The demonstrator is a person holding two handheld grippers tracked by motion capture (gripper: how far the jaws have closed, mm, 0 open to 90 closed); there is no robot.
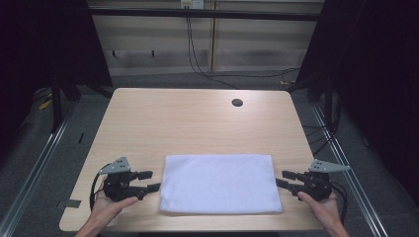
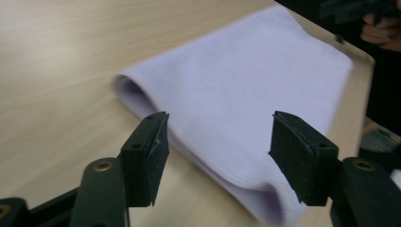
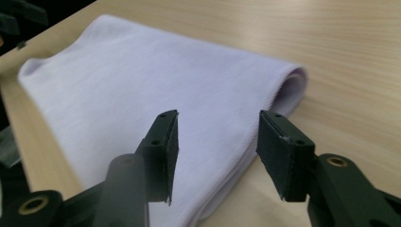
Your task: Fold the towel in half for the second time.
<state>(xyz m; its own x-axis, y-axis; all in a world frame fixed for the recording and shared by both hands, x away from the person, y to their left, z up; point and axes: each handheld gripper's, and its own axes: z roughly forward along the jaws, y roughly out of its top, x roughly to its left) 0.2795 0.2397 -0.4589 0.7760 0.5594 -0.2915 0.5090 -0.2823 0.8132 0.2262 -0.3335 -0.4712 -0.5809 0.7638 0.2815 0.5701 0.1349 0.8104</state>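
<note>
With the white folded terry towel (image 1: 220, 182) flat on the tabletop (image 1: 197, 123), the fold looks done; left gripper (image 1: 148, 180) and right gripper (image 1: 282, 178) gape empty beside it.

Left hand (image 1: 106, 205): enters from the bottom edge of the high view, palm cupped under the gripper body, forearm angled inward.
Left gripper (image 1: 149, 180): grey three-cornered plate on top, cable looped behind; black fingers (image 2: 144, 156) point toward the centre, spread wide with nothing pressed between them.
Right hand (image 1: 323, 207): enters from the bottom right, wrapped around the gripper body.
Right gripper (image 1: 285, 179): plate on top, cable trailing; fingers (image 3: 161, 151) point inward toward the left gripper, parted, gripping nothing.
</note>
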